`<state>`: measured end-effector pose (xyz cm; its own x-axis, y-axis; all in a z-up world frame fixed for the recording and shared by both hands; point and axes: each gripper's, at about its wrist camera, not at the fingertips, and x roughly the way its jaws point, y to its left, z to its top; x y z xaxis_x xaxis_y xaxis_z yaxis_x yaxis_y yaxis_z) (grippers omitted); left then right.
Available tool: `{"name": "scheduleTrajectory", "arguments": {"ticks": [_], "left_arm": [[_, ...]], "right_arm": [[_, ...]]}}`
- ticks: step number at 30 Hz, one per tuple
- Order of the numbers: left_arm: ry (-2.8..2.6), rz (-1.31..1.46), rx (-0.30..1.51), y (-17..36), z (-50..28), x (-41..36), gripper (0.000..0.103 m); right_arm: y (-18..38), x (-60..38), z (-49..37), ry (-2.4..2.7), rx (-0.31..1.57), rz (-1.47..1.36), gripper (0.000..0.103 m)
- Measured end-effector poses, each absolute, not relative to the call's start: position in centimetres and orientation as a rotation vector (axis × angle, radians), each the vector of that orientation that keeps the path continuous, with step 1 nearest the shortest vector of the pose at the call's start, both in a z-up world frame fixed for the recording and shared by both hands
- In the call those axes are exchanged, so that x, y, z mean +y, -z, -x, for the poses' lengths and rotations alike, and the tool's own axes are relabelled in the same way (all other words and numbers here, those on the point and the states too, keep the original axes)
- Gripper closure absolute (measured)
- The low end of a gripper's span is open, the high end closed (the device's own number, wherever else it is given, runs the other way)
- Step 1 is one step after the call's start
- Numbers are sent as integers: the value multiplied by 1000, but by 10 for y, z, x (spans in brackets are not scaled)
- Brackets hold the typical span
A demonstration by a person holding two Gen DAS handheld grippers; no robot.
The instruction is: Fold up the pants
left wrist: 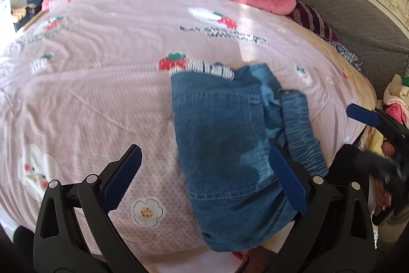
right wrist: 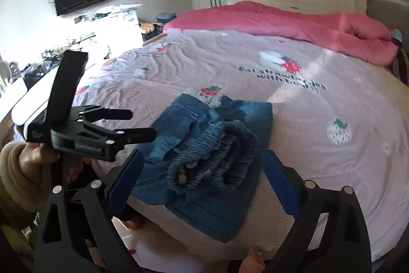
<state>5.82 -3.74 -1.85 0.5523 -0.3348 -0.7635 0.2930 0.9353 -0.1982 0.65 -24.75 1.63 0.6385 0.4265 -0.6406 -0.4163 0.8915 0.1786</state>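
Right wrist: folded pants [right wrist: 204, 160] btwn wide-open right gripper [right wrist: 202, 175], untouched

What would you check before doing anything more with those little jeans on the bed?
1. Right tongs empty, blue pads clear of the cloth: ok.
2. Left tongs open, nothing pinched: ok.
3. Jeans in a compact bundle: ok.
4. Elastic waistband lying flat: not ok, it bunches on top.
5. Jeans fully on the bed: not ok, they sit at the near edge.
6. Layers underneath even: cannot tell.
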Motion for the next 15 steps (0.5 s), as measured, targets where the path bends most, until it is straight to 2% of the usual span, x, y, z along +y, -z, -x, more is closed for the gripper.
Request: {"name": "scheduleTrajectory", "arguments": {"ticks": [10,15], "left_arm": [[458,173,958,50,-64,-36,10],[459,140,954,54,-64,-44,10]], "right_arm": [[38,-270,-65,-443,918,-268,11],[47,-270,-69,-452,930,-304,11]]}}
